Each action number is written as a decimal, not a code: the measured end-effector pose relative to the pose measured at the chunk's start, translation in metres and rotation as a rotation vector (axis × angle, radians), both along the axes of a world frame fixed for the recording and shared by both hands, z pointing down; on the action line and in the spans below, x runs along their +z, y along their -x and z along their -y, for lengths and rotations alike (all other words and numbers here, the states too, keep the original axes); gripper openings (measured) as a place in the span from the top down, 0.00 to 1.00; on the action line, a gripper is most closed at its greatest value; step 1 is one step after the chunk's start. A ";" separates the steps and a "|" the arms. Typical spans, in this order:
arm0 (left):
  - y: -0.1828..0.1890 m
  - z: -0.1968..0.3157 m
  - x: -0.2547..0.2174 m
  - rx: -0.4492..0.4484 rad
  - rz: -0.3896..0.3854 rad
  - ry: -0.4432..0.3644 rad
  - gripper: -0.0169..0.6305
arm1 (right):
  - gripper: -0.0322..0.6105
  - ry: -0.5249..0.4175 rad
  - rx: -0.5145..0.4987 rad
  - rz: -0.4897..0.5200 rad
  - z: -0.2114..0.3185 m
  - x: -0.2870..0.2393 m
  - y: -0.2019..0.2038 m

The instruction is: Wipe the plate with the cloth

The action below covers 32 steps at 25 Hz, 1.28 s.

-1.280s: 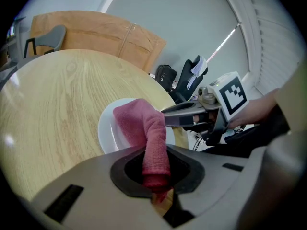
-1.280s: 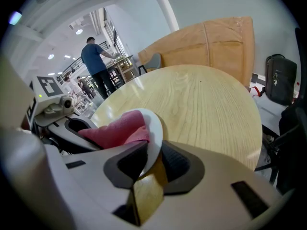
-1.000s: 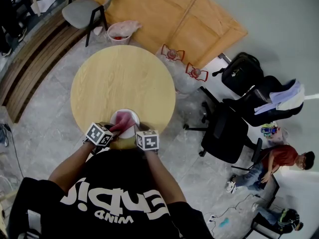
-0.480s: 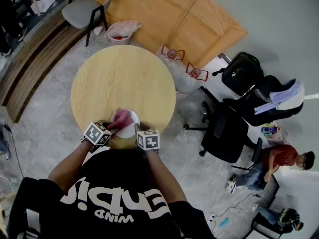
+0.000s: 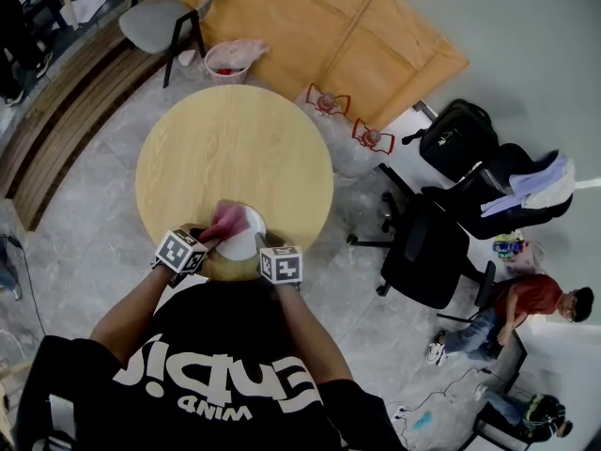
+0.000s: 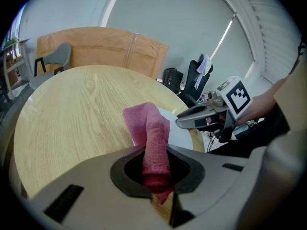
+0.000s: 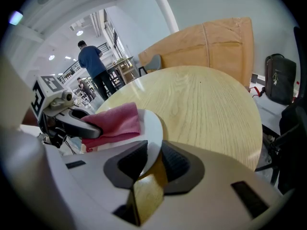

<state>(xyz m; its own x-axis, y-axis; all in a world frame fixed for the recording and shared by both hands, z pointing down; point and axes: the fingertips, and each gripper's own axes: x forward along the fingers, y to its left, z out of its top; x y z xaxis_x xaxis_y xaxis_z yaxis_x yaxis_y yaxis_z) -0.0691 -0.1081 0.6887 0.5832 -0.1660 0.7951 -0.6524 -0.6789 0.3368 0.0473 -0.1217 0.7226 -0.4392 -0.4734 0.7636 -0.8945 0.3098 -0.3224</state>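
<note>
Since the earlier frame, the left hand-held gripper (image 6: 156, 169), pinching the pink cloth (image 6: 146, 123), has swept it leftward across the plate (image 7: 152, 121). Meanwhile the right hand-held gripper (image 7: 151, 162) clamps the plate rim on the surface (image 5: 235, 139). Wiping appears midway; more passes likely remain

This looks like an open office or lab workspace: a round wooden table (image 5: 235, 148) stands on a polished grey floor (image 5: 84, 242) with black swivel chairs (image 5: 427, 252), a grey chair (image 5: 164, 17) and a backpack (image 5: 455, 134) around it. Large cardboard sheets (image 5: 338, 26) lie on the floor and loose cables (image 5: 423, 407) trail nearby. Behind a standing person (image 7: 93, 63), desks and shelving (image 7: 122, 68) run under ceiling lights (image 7: 79, 32).
</note>
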 end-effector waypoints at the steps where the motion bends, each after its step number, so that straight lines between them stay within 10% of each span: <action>1: 0.002 0.002 -0.001 -0.010 0.003 -0.006 0.90 | 0.78 -0.002 0.001 0.001 0.000 0.000 0.000; 22: 0.014 0.042 -0.053 -0.174 -0.019 -0.144 0.90 | 0.78 0.021 -0.001 0.063 0.001 -0.023 -0.012; 32: -0.025 0.057 -0.161 -0.160 -0.202 -0.334 0.90 | 0.89 -0.493 -0.027 0.135 0.029 -0.210 0.007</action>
